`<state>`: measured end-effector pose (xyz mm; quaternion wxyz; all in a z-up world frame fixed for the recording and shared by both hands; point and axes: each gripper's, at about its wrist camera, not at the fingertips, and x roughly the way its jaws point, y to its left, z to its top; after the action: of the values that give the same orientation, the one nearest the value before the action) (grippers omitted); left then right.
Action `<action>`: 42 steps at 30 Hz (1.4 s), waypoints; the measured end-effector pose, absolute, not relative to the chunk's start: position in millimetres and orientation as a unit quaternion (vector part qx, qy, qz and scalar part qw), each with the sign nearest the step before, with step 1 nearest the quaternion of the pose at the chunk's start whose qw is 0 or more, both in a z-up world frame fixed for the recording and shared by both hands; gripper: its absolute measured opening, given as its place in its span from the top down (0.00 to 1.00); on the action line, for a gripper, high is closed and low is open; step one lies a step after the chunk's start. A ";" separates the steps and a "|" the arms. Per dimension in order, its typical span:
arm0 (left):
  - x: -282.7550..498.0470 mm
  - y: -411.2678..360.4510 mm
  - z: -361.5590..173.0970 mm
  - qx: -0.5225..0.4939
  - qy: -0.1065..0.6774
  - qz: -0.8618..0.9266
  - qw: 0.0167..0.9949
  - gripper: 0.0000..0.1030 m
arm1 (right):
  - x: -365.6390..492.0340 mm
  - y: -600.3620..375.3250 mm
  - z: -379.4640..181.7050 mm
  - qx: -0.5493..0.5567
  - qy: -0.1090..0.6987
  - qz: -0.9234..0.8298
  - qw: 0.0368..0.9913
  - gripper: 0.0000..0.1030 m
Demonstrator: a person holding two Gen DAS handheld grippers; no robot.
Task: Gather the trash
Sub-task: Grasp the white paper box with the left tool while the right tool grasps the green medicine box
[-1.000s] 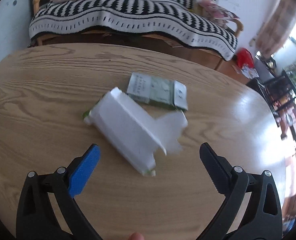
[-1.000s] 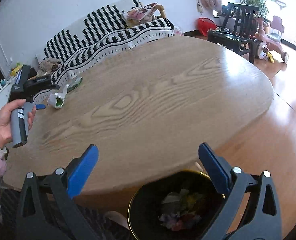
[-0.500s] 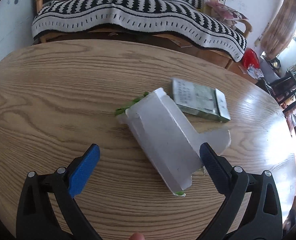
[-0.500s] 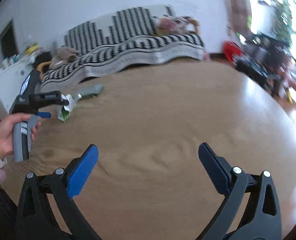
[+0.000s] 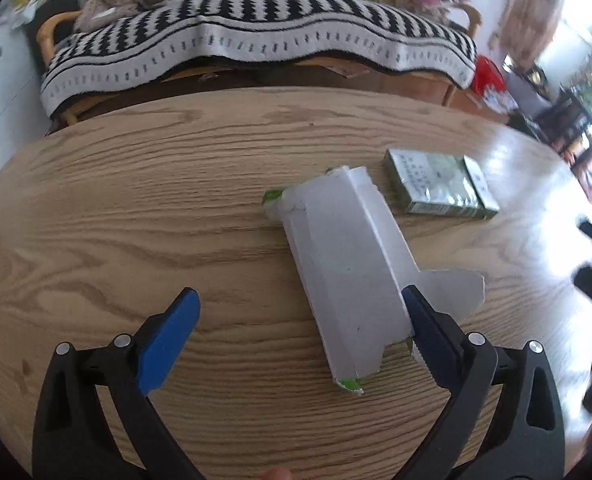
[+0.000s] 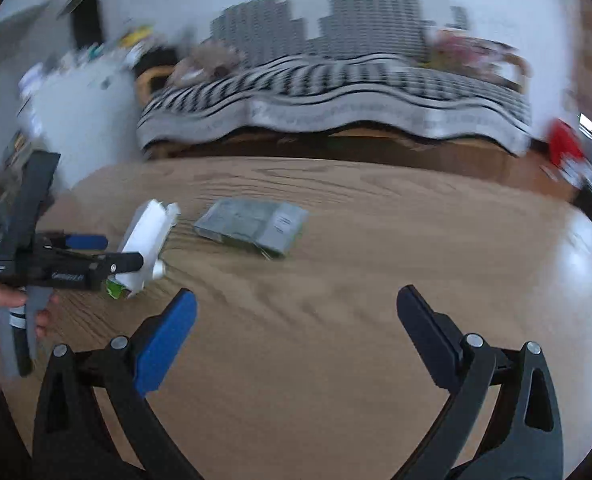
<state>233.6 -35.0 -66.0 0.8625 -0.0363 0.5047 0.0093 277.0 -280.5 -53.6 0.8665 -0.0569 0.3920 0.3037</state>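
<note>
The flattened white cardboard carton [image 5: 344,272] lies on the oval wooden table [image 5: 136,216] between the spread jaws of the left gripper [image 5: 300,320], close against its right finger. Ahead and to the right, just beside the carton, lies the flat grey-green printed packet [image 5: 440,186]. The right gripper [image 6: 296,320] hangs over bare tabletop, carton and packet ahead to its left. Beyond the table stands the black-and-white striped blanket-covered sofa [image 5: 256,44]

Wooden table [image 5: 96,208], black-and-white striped blanket [image 5: 256,36] over sofa behind, red object [image 5: 486,76] on floor.
</note>
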 end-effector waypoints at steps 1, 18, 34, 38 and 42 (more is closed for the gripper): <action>234.5 -33.9 -67.6 -0.033 0.509 0.005 0.860 0.06 | 287.1 -272.9 -56.3 -0.068 0.399 0.327 0.854 0.06; 246.7 -34.0 -72.0 0.051 0.497 -0.077 0.863 0.22 | 365.1 -186.9 -94.7 -0.262 0.431 0.468 0.725 0.06; 207.5 -28.2 -52.6 0.012 0.485 -0.046 0.873 0.66 | 279.1 -221.8 -77.4 -0.174 0.443 0.354 0.805 0.44; 180.6 -29.7 -24.9 0.014 0.472 -0.042 0.880 0.66 | 241.5 -239.3 -54.1 -0.164 0.434 0.335 0.820 0.44; 150.4 -40.4 11.1 0.016 0.450 -0.049 0.892 0.66 | 201.3 -266.1 -17.2 -0.146 0.420 0.310 0.841 0.44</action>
<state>150.4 -40.4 11.1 0.8915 0.0159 0.4501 -0.0490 201.3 -266.1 -17.2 0.8405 -0.1457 0.4198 0.3099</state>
